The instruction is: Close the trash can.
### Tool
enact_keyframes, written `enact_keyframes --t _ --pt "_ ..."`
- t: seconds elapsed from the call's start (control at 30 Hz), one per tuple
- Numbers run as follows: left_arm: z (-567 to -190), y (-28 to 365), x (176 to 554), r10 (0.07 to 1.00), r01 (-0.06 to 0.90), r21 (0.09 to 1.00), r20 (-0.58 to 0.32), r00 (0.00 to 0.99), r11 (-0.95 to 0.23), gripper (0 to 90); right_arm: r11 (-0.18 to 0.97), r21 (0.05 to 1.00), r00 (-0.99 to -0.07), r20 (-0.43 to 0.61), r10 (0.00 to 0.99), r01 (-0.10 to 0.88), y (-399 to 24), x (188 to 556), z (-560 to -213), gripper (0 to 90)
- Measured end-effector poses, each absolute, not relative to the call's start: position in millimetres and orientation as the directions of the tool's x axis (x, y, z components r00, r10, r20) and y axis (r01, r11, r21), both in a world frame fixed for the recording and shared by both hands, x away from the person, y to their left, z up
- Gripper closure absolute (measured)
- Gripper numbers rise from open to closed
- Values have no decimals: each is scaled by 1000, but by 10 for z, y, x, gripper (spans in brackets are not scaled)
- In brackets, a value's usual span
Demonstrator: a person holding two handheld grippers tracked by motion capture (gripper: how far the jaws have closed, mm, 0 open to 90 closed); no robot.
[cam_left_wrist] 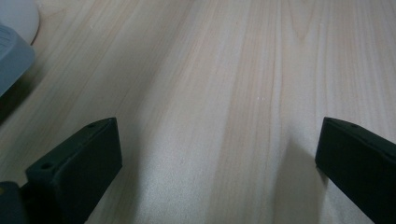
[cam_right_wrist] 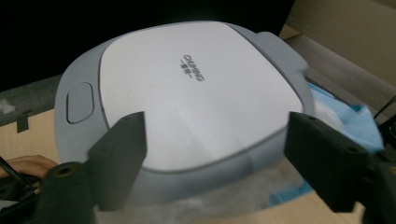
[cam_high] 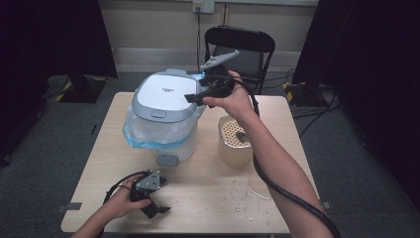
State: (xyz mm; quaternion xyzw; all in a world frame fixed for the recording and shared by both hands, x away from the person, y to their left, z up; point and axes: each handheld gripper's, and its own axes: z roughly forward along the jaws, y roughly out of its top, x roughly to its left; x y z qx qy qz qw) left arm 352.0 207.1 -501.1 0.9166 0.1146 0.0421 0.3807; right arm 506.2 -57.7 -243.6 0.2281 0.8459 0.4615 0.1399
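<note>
A white cooker with a grey-rimmed lid stands on the far left of the wooden table, its body wrapped in a clear plastic bag with a blue edge. My right gripper hovers at the lid's right edge, pointing left across it, open with nothing pressed between its pads. My left gripper rests low near the table's front left, held by a hand. It stands open above bare wood.
A beige pot with a perforated insert stands right of the cooker, under my right forearm. A black folding chair sits behind the table. Small droplets mark the table at front right. The right gripper's cable hangs along the forearm.
</note>
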Motion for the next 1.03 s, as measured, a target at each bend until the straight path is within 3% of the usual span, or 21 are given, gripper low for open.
enact_keyframes --t 0.27,0.53,1.03 --pt "-5017 2070 3519 242 177 712 -10 970 -679 0 478 824 -816 -33 577 304 -989 4905 -2594 143" --pt "-5015 2069 3517 244 179 710 -10 970 -681 0 471 818 -818 0 575 331 -1474 4692 -2810 143" --pt "-5026 2066 3515 247 181 719 -14 969 -671 0 505 781 -827 26 562 368 -1973 4113 -3526 144"
